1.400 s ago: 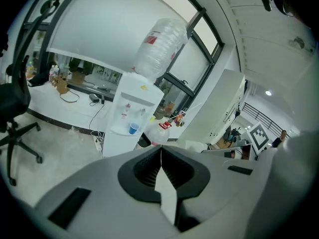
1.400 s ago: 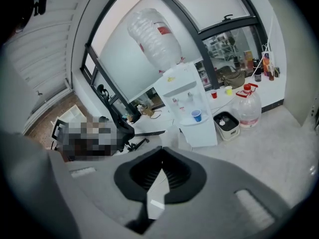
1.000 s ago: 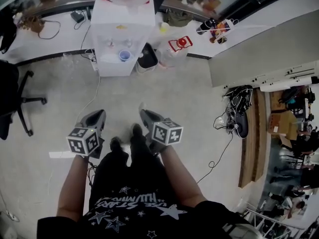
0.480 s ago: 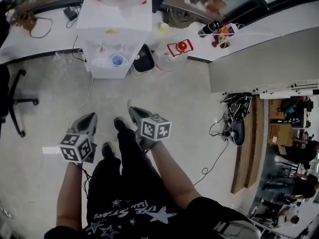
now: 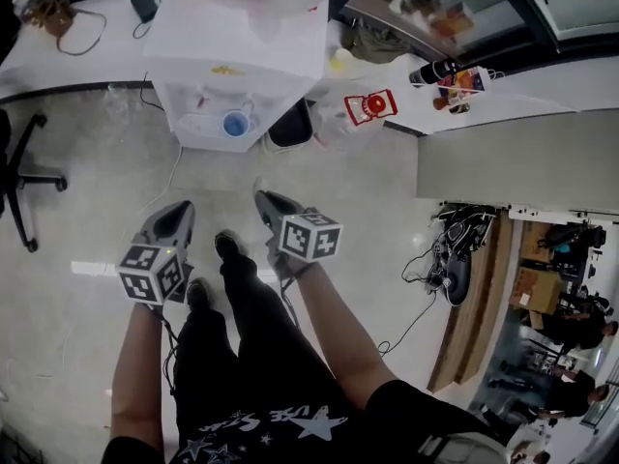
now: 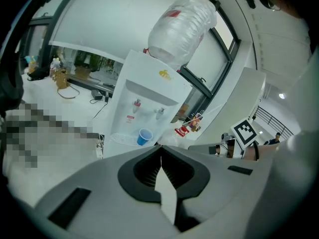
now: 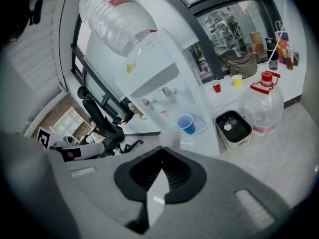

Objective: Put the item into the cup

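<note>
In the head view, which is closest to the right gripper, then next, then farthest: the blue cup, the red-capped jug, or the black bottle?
1. Blue cup, on the dispenser tray, ahead of the right gripper.
2. Jug, on the floor, farther right.
3. Black bottle, on the counter, far right.

head: steeply down at floor (image 5: 387, 211) | gripper views: low, forward | shared: water dispenser (image 5: 242, 51), blue cup (image 5: 235, 124)

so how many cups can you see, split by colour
blue cup: 1
red cup: 1
yellow cup: 1
total: 3
</note>
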Demonstrator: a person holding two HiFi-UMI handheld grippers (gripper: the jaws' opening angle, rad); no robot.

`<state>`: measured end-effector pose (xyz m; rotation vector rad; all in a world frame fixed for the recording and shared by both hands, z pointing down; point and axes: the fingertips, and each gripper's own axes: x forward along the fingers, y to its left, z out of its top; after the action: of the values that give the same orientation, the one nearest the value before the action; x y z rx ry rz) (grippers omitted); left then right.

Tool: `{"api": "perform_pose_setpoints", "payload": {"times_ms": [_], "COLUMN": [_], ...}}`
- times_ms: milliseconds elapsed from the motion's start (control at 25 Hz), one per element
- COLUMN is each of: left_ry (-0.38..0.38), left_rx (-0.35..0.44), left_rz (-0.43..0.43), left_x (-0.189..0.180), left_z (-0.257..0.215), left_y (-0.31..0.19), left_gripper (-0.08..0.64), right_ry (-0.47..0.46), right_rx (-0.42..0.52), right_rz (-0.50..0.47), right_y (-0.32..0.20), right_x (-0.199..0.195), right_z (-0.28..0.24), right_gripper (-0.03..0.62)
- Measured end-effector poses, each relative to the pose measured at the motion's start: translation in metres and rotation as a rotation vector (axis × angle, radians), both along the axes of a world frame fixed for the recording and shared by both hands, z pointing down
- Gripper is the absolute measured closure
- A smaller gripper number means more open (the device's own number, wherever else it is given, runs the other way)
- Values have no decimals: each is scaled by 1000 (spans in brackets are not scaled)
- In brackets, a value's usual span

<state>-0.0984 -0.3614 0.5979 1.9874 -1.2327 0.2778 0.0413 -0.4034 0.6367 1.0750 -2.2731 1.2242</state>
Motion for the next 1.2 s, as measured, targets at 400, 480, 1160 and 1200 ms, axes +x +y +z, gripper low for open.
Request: {"api": "perform_pose_setpoints", "payload": {"times_ms": [400,480,1160,1200], "left_ry": [10,6,26,28], "left_rx": [-17,-23,-78,-82], "left_rz": [-60,-63,-115,-116], "left_x": [-9,-10,-31,-33], "left_z": [46,57,107,108], "left_y": [-53,-62,-111,-111], "left_gripper": [552,551,552,552], "right_ry": [-13,-17,-17,-12], "right_rx": [21,21,-4,-11], "right_rz": [-22,-35,-75,-76], "right_y": [-64,-74,-137,-138], "right_x": [-15,-19,-54,-56], "right_z": [30,37,76,79], "right_gripper": [592,592,592,592]}}
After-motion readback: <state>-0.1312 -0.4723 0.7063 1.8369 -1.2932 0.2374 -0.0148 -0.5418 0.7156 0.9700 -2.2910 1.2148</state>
